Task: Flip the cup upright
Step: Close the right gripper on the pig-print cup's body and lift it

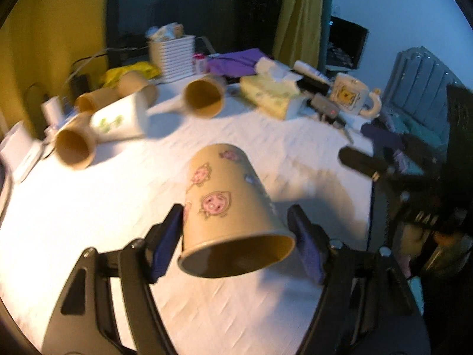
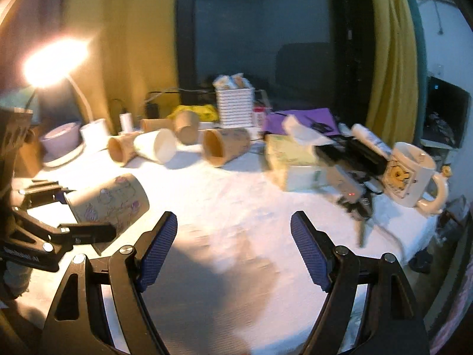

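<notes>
A table covered with a white cloth (image 1: 88, 207) carries everything here. Toward its far left side several paper cups lie tipped over: a brown cup (image 1: 75, 146) with its mouth facing this way, a white cup (image 1: 119, 121) with a green print just beside it, and two more brown ones behind. Another brown cup (image 1: 204, 96) lies on its side near the middle. To the right sits a tissue pack (image 1: 273, 96), then a cream mug (image 1: 353, 94) standing upright. A white ribbed box (image 1: 173, 57) stands at the back edge.
</notes>
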The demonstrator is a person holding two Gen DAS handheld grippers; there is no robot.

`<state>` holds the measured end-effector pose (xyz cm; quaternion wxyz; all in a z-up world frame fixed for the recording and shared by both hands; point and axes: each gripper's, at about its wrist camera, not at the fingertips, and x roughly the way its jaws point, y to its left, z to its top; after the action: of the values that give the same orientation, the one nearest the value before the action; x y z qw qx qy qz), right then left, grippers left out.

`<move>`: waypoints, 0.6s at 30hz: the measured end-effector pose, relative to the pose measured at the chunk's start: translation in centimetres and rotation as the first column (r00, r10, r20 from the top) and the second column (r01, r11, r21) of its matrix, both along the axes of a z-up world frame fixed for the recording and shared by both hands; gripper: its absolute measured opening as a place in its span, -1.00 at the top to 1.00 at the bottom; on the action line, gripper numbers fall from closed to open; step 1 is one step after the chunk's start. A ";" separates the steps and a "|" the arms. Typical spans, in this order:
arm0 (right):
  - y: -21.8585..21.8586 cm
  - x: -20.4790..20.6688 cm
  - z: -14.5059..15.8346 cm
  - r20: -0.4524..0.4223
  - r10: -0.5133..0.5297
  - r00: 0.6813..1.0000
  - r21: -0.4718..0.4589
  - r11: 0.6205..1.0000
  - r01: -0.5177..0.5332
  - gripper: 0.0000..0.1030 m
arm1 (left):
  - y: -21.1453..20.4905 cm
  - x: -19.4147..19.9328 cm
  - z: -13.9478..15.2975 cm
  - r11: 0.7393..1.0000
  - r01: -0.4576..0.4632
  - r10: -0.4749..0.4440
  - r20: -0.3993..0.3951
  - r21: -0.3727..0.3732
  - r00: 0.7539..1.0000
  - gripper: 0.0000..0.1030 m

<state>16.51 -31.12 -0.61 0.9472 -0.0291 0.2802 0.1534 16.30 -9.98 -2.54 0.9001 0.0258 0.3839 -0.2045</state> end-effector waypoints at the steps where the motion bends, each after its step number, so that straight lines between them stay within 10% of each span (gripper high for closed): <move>1: 0.6 -0.3 0.0 -0.008 0.014 1.000 0.009 1.000 -0.014 -0.58 | 0.9 -0.8 -0.2 1.000 -0.005 0.005 0.000 0.000 1.000 -0.40; 18: 7.1 -4.1 -0.5 -0.086 0.157 0.984 0.005 0.988 -0.157 -0.58 | 4.7 -6.3 -2.3 0.989 0.138 -0.139 0.017 0.046 0.990 -0.43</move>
<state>12.40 -23.98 -1.14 0.9192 -0.0453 0.3176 0.2284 10.04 -5.26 -4.84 0.8867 0.0749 0.3764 -0.2578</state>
